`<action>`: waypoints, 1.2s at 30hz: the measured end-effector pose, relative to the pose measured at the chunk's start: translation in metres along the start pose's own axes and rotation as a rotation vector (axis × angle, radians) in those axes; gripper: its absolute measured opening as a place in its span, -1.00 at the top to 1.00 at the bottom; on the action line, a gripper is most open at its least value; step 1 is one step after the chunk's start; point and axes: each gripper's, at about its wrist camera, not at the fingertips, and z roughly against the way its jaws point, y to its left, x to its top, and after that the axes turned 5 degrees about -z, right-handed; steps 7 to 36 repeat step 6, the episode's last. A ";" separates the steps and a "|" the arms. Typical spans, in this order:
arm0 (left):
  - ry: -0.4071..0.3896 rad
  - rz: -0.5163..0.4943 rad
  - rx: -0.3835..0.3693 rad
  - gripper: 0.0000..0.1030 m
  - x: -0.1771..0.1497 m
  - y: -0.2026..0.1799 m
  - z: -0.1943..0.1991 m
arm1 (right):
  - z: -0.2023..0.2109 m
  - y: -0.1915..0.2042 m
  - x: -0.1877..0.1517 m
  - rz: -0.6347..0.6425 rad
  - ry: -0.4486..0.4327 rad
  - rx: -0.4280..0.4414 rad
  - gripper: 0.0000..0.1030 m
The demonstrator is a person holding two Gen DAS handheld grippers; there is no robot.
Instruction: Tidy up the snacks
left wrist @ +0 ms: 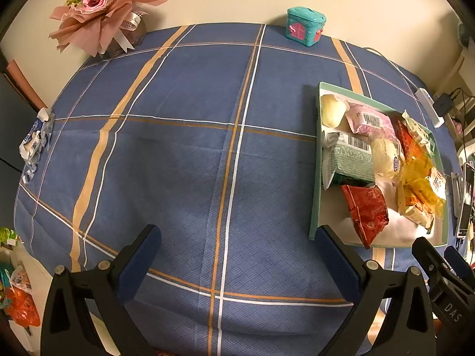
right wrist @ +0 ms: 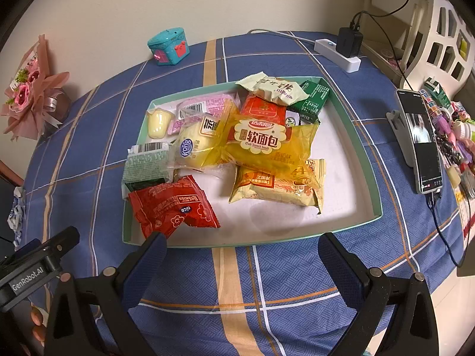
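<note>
Approaching with the right tool point(right wrist: 240, 255) spread wide and empty, you should straddle the crinkled red foil snack packet point(right wrist: 172, 207) at the near-left corner of the shallow green-rimmed tray point(right wrist: 360, 148); left tool point(left wrist: 237, 249) likewise wide.

A home is showing here, most likely a living room or bedroom; a blue plaid cloth point(left wrist: 184, 160) is covering the counter against a plain cream wall; a pink paper bouquet point(left wrist: 101, 9) and a teal toy house point(right wrist: 168, 47) are sitting at the back; a power strip point(right wrist: 338, 55) is feeding a charger; a phone point(right wrist: 421, 139) is leaning beside hair trinkets.
</note>
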 end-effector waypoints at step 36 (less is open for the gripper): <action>0.003 0.002 -0.002 -0.99 0.000 0.001 -0.001 | -0.001 -0.001 -0.001 0.003 0.002 -0.001 -1.00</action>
